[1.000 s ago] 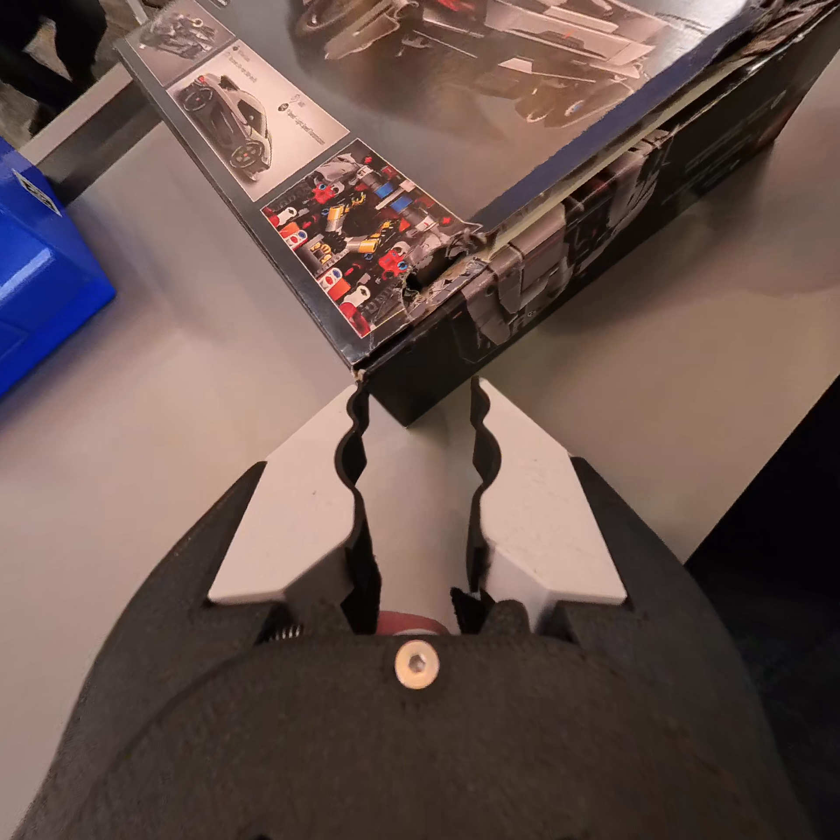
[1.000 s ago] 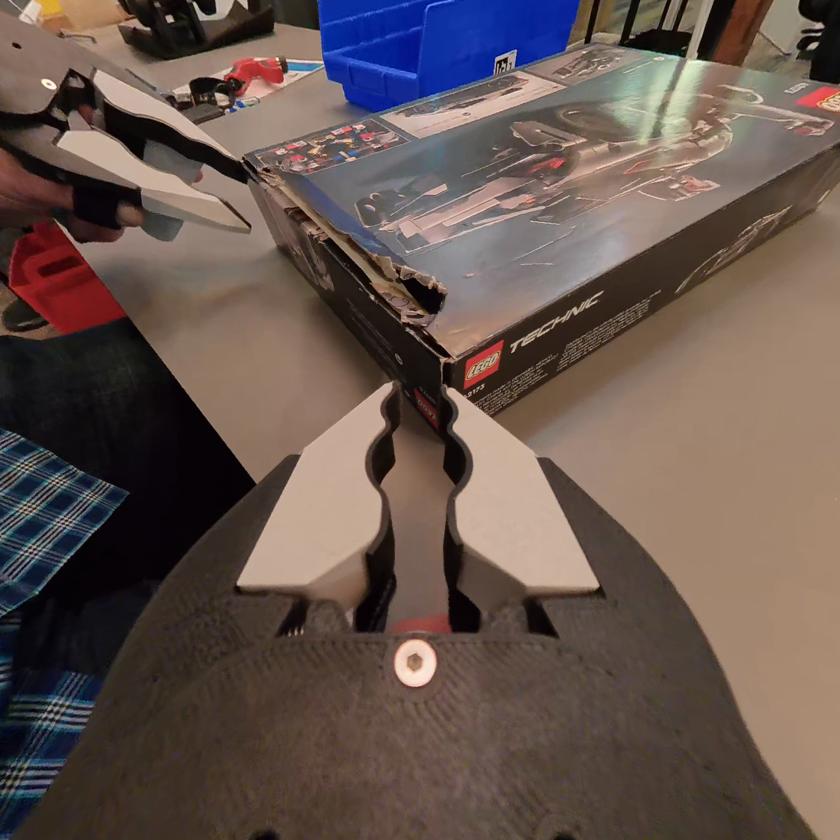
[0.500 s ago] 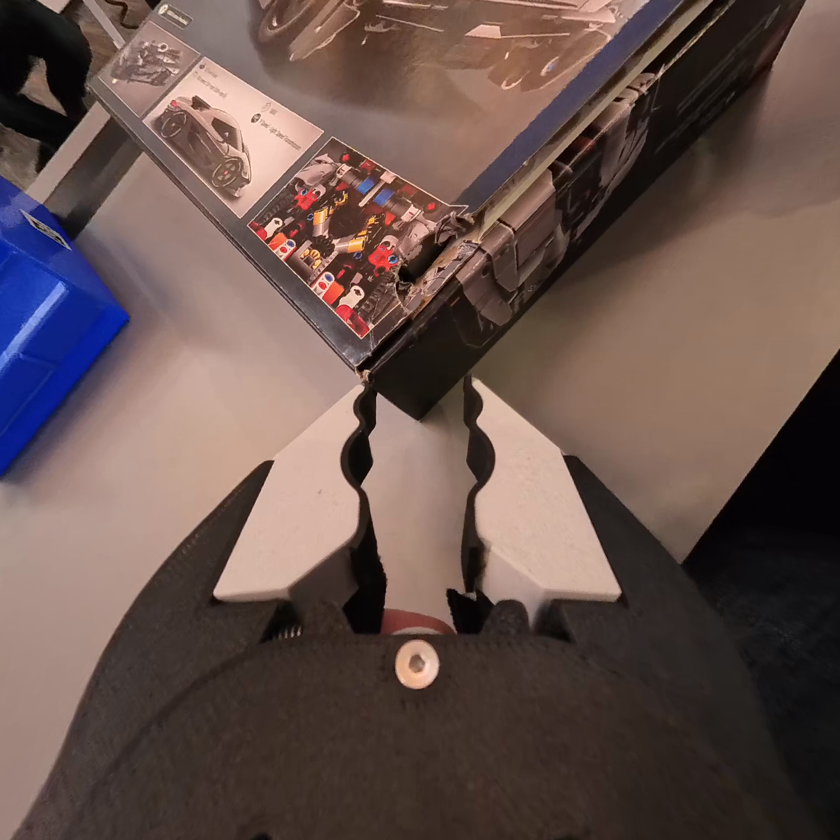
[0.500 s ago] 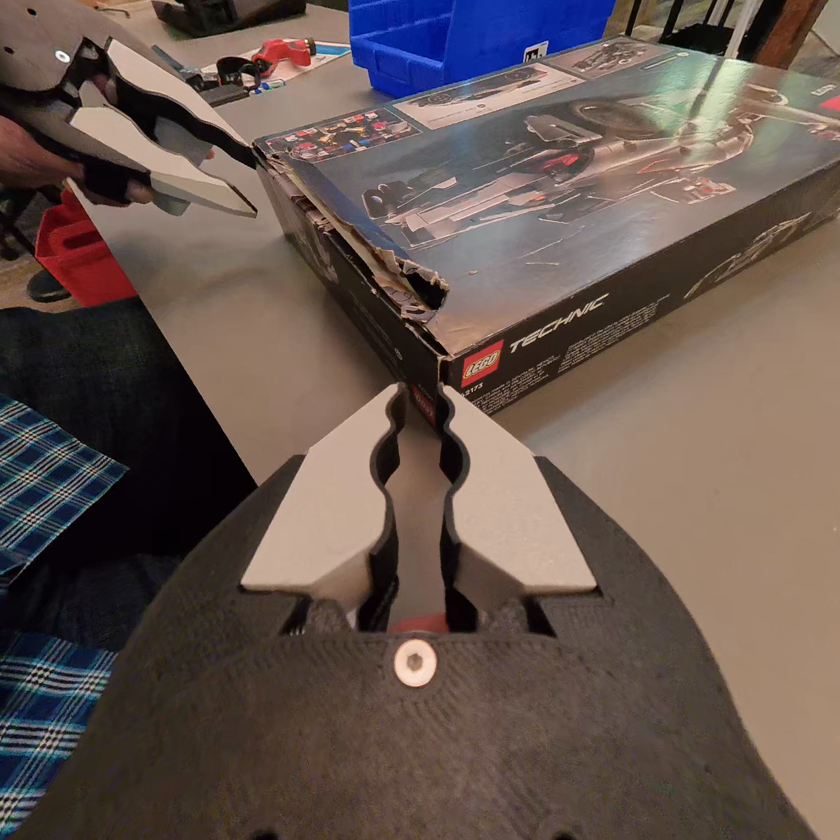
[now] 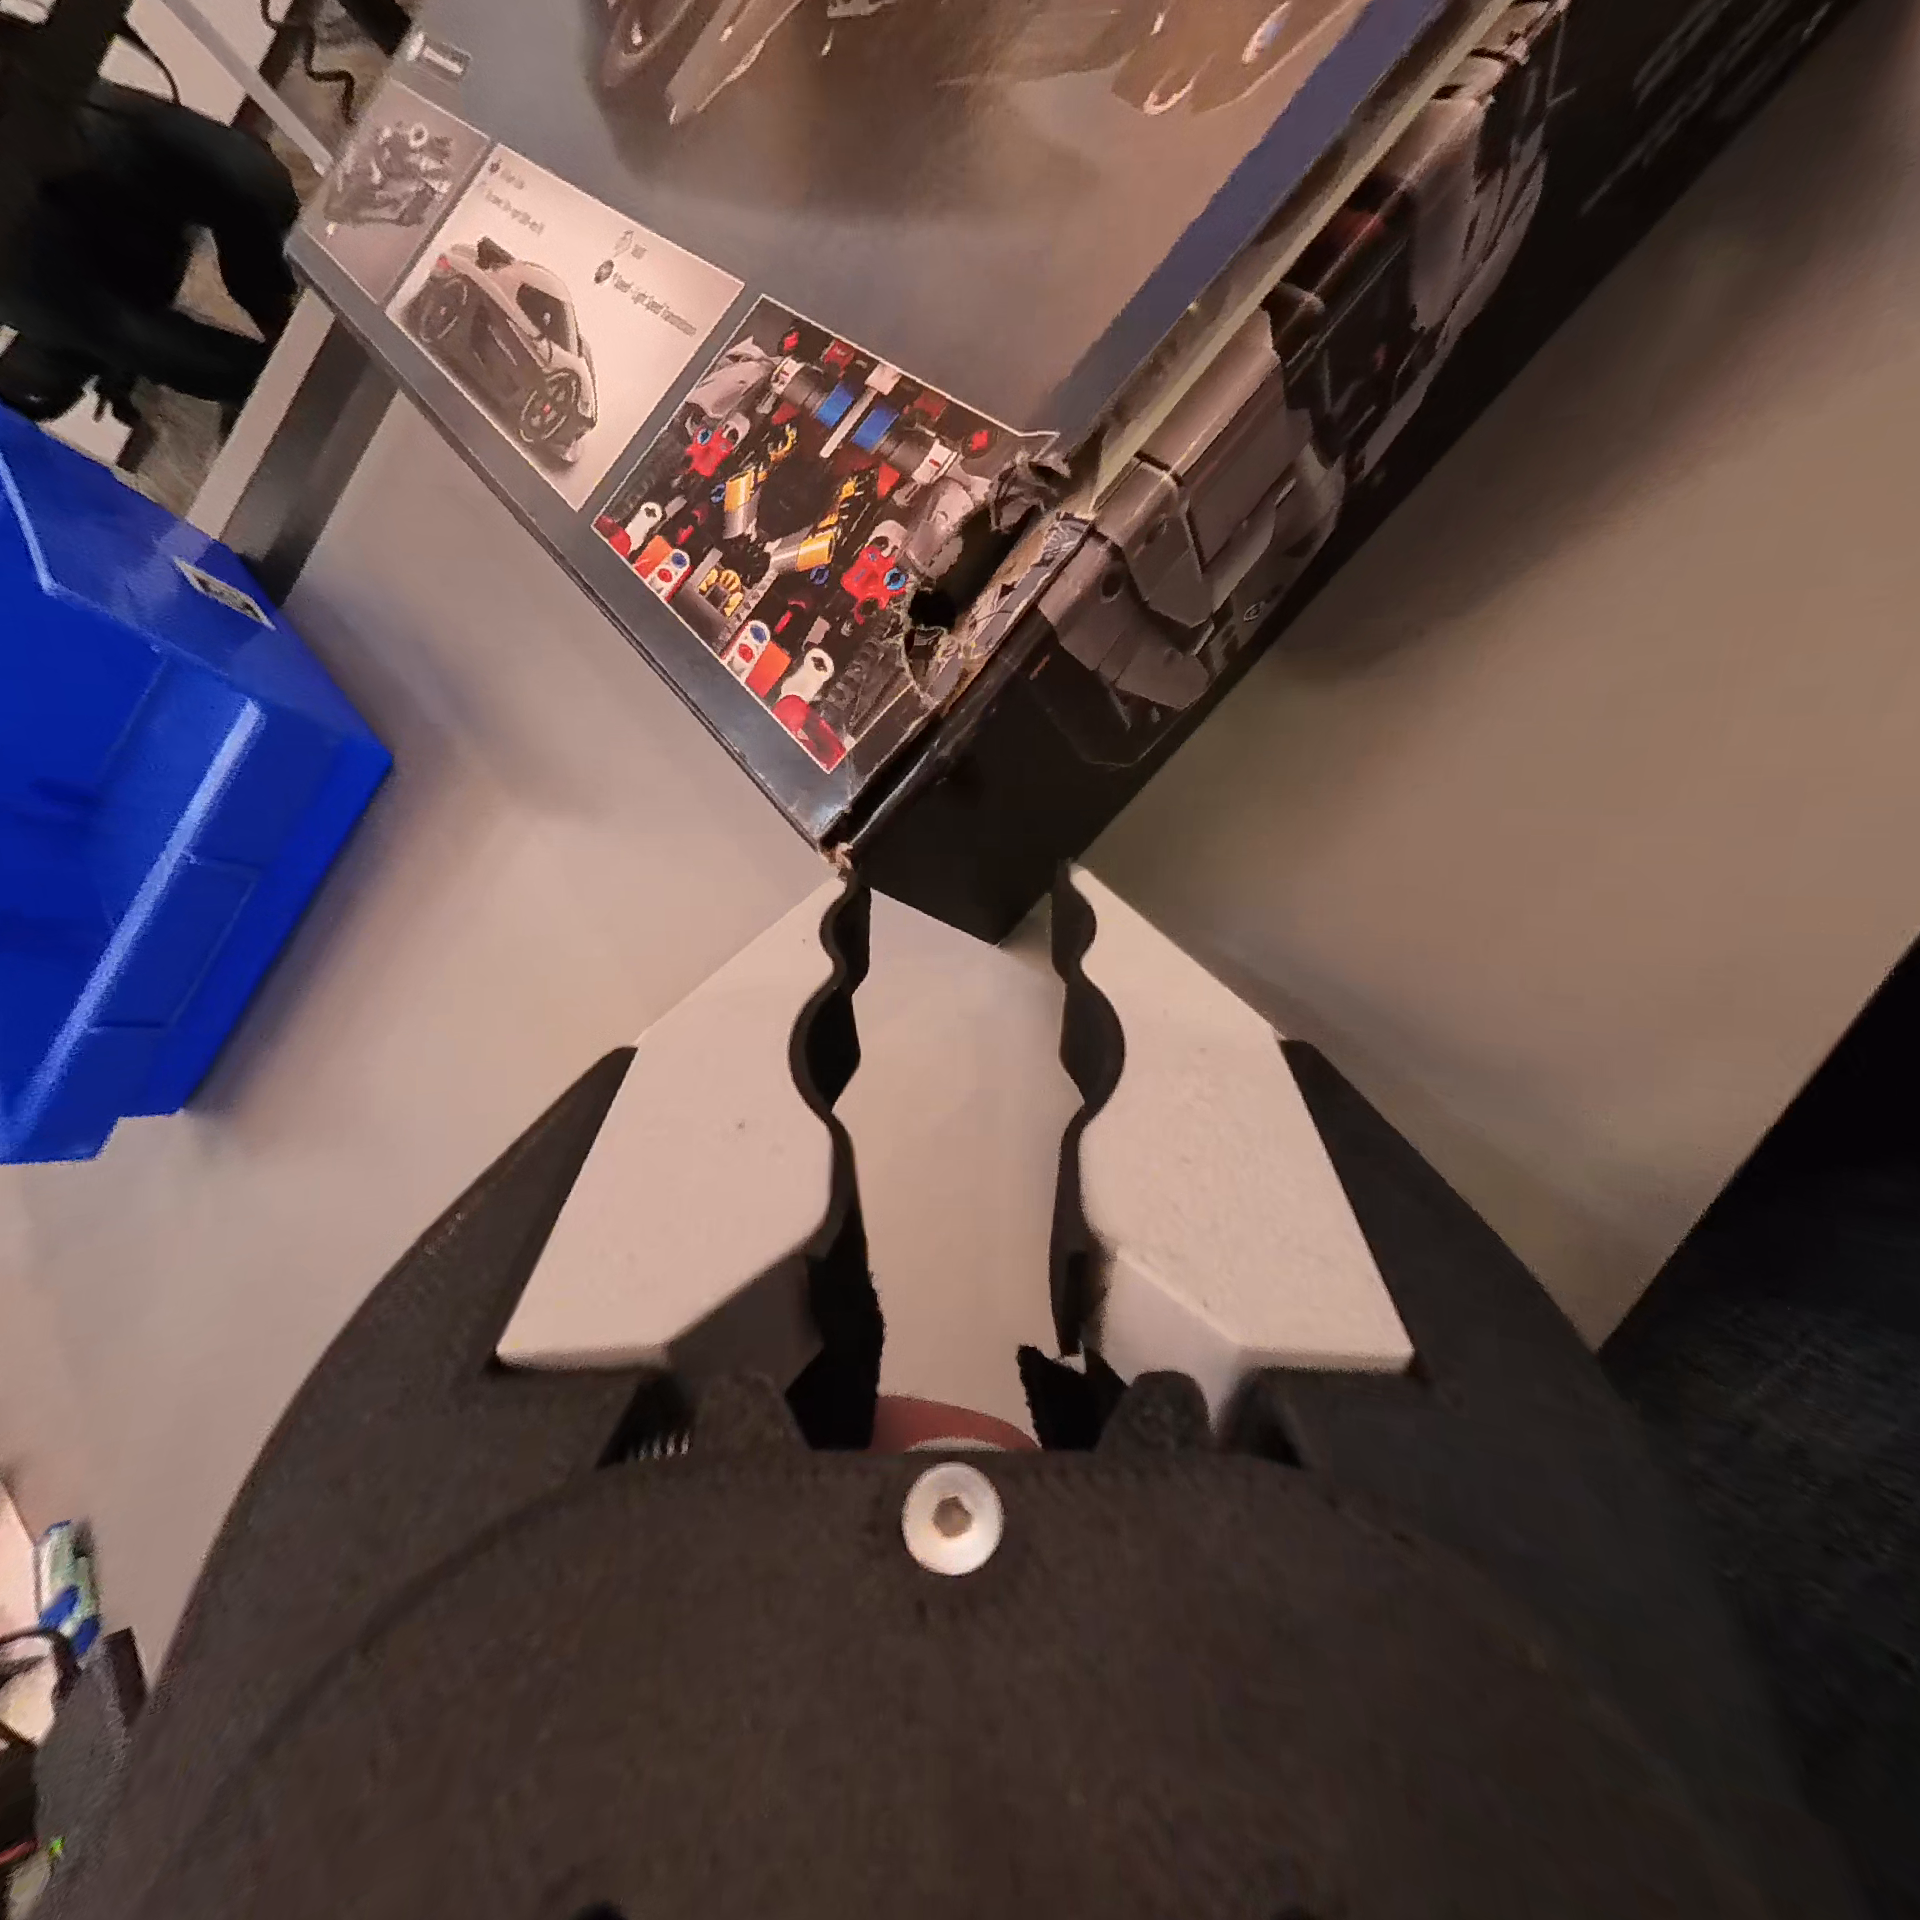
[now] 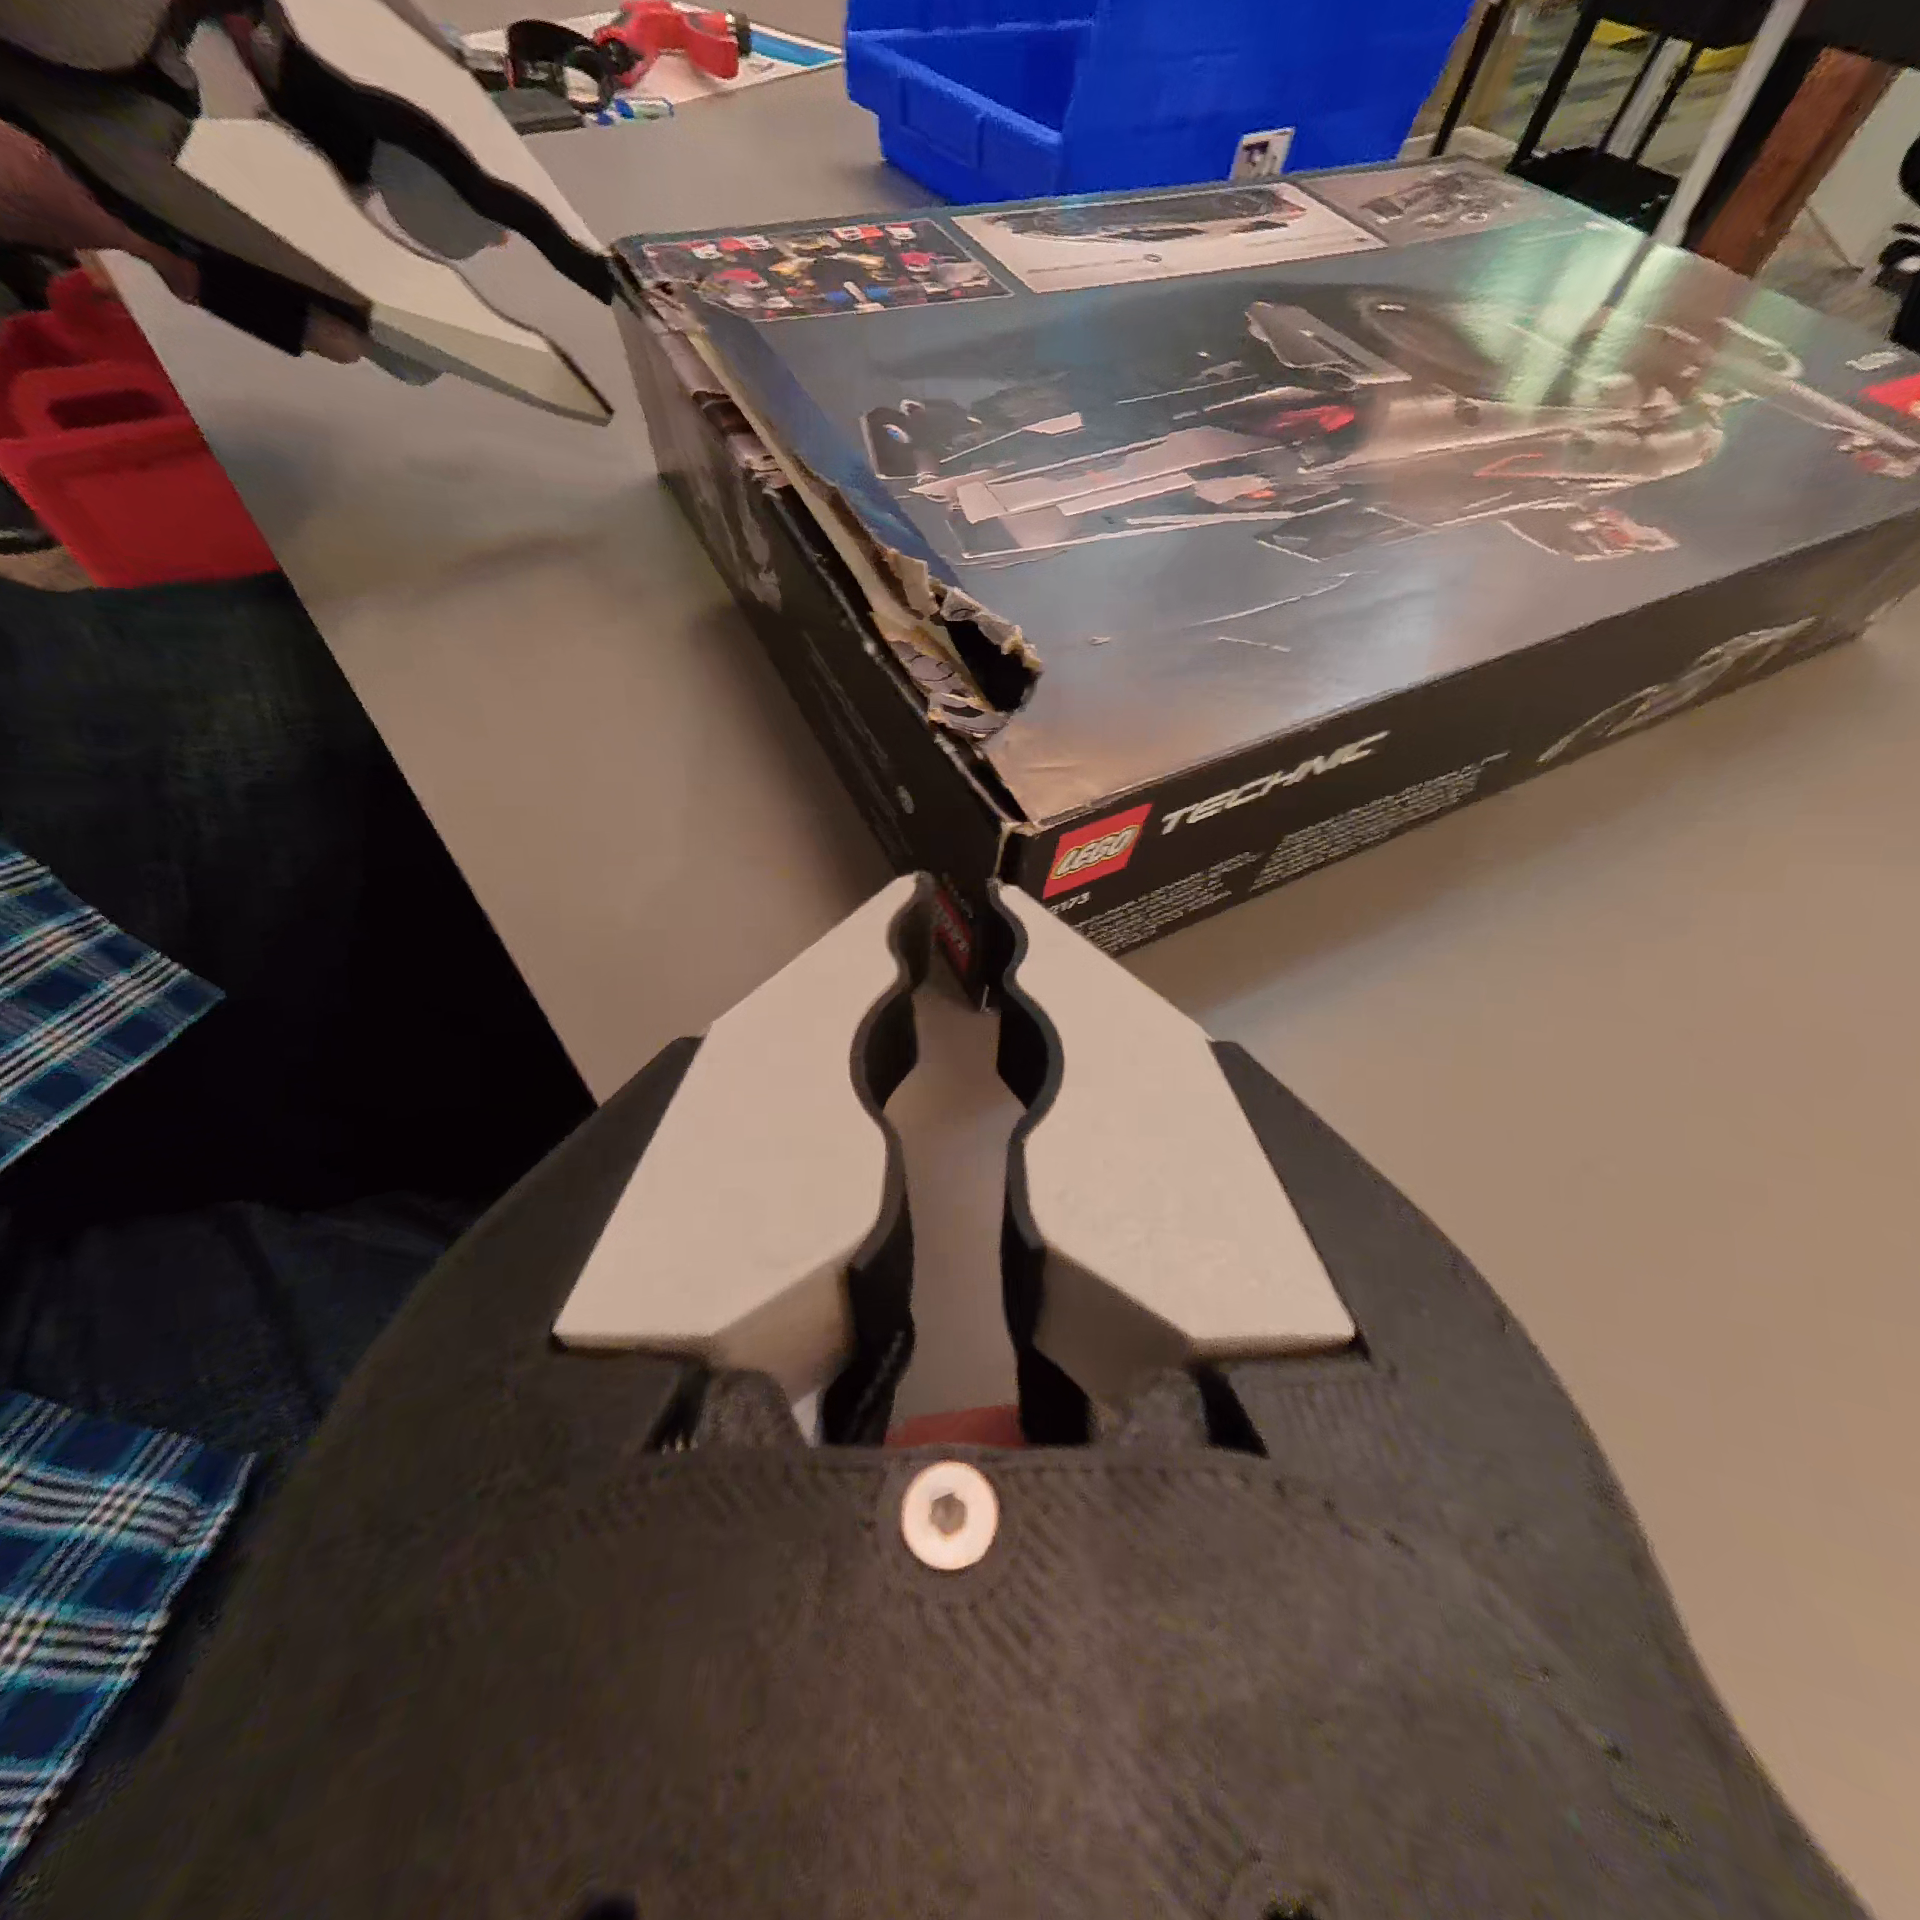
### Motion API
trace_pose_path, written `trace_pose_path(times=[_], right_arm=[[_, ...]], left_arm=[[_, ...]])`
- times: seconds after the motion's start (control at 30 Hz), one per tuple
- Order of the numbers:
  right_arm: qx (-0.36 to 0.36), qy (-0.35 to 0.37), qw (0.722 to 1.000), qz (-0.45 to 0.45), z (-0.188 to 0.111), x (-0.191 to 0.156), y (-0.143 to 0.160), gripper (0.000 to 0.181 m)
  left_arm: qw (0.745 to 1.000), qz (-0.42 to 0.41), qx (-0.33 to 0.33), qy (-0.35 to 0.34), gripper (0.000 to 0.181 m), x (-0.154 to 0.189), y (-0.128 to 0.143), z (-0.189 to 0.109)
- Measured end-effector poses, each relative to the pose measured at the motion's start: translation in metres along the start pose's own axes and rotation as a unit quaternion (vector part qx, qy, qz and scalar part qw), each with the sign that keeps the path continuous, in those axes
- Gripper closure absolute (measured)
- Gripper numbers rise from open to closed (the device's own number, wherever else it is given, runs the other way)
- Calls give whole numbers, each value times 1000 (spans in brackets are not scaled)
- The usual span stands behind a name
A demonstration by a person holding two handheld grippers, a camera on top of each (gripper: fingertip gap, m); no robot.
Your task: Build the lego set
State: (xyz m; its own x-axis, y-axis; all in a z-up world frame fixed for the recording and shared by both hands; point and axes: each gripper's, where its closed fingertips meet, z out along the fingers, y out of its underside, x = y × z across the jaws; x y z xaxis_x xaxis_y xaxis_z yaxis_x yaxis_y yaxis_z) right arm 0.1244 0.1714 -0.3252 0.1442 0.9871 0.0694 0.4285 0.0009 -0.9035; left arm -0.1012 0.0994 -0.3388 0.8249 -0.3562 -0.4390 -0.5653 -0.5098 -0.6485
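Observation:
The lego set box (image 6: pixel 1351 582), dark with a car picture, lies flat on the grey table (image 6: pixel 1558 1039); its near end flap is torn (image 6: pixel 966 665). My right gripper (image 6: pixel 958 902) is slightly open, and its tips straddle the box's near bottom corner. My left gripper (image 6: pixel 601 343) is open, with its tips at the box's far left corner. In the left wrist view the left gripper (image 5: pixel 956 888) straddles that corner of the box (image 5: pixel 935 312), below a torn hole (image 5: pixel 935 618). Neither gripper holds anything.
A blue bin (image 6: pixel 1143 83) stands behind the box and also shows in the left wrist view (image 5: pixel 156 779). A red bin (image 6: pixel 114 468) sits off the table's left edge. A red tool on paper (image 6: pixel 675 42) lies far back. A person's plaid cloth (image 6: pixel 83 987) is at the left. Tip to tip, the grippers are about 25 centimetres apart.
Both grippers have edged closer to their box corners and their jaws have narrowed slightly. The box has not visibly moved.

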Motion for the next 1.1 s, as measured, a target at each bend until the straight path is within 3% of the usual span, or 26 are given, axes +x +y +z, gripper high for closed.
trace_pose_path(times=[0.03,0.13,0.27,0.4,0.47,0.57,0.67,0.73,0.83,1.0,1.1], right_arm=[[-1,-6,1000,4,1,-3,0,171],[8,-8,1000,22,-2,-8,-7,162],[32,5,998,-55,-9,-18,-33,146],[-35,-15,990,-134,18,-30,-32,144],[-70,-4,984,-166,30,-24,-29,141],[-104,-63,983,-136,37,-28,-27,140],[-109,-89,981,-135,37,-23,-34,157],[-71,-127,985,-95,32,-27,-51,169],[-52,-111,984,-131,32,-21,-69,160],[-102,-121,973,-171,69,-15,-58,143],[-103,-153,968,-170,74,-18,-59,162]], left_arm=[[1000,-12,-1,4,145,0,0,0],[999,-29,14,-16,140,-11,-7,-11],[998,-27,58,-6,139,-1,-50,-31],[998,18,53,32,139,35,-75,-15],[997,65,43,14,140,48,-82,-5],[996,91,12,4,133,61,-76,14],[996,86,12,-9,134,59,-77,16],[994,108,19,-22,142,57,-78,14],[994,108,14,-18,140,60,-77,13],[994,108,10,-21,134,63,-80,19],[994,102,13,-21,134,63,-81,18]])
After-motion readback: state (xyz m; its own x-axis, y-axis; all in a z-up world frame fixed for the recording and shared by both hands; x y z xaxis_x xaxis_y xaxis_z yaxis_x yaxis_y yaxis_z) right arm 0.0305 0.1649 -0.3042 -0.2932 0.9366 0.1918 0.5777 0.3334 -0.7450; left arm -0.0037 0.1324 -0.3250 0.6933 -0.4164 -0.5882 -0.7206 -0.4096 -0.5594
